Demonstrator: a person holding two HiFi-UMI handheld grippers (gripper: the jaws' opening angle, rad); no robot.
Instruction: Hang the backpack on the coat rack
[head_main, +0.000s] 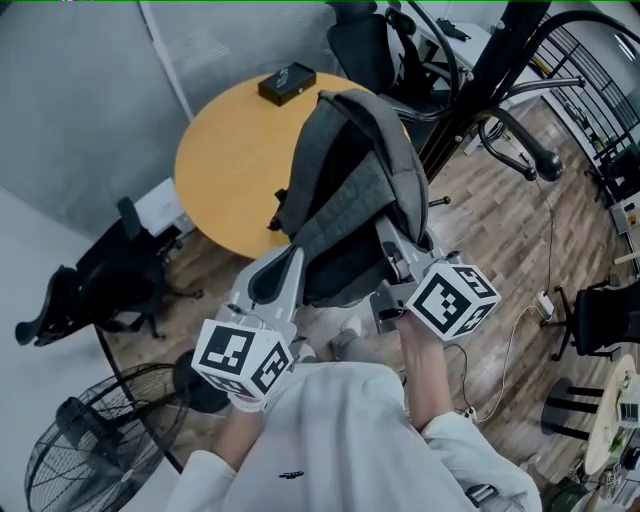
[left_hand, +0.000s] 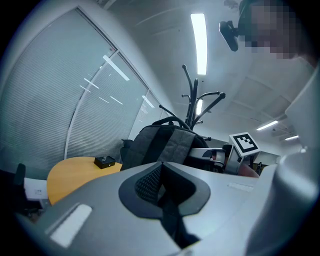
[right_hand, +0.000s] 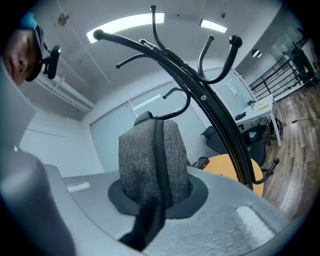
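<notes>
backpack (head_main: 350, 190): grey, upright, lifted clear of the round table (head_main: 225, 170) at the centre of the head view. Carried between both grippers, not on the rack yet.
right gripper (right_hand: 152, 200): jaws clamped on the grey shoulder strap (right_hand: 150, 155), and the fabric fills the gap. Looks like the load-bearing grip, taken high so the pack hangs straight.
left gripper (left_hand: 162, 192): jaws closed on black mesh-backed webbing, low on the pack's left side. My read is that it steadies the bottom so the bag doesn't swing.
coat rack (right_hand: 200, 85): black, with curved arms and knob ends. It sits upper right in the head view, just right of the pack. In the right gripper view the arms arch directly over the held strap.
top loop (left_hand: 169, 119): black and free at the pack's crown, lined up with the rack behind it in the left gripper view.
step: approach. The pack is up by the hooks, nothing hooked.
next: probably raise it more, then drop the loop or strap over a hook end.
risk: neither grip looks to be on the loop, and the pack's bulk may foul the curved arms.
black box (head_main: 287, 84): on the table's far edge, out of the way.
</notes>
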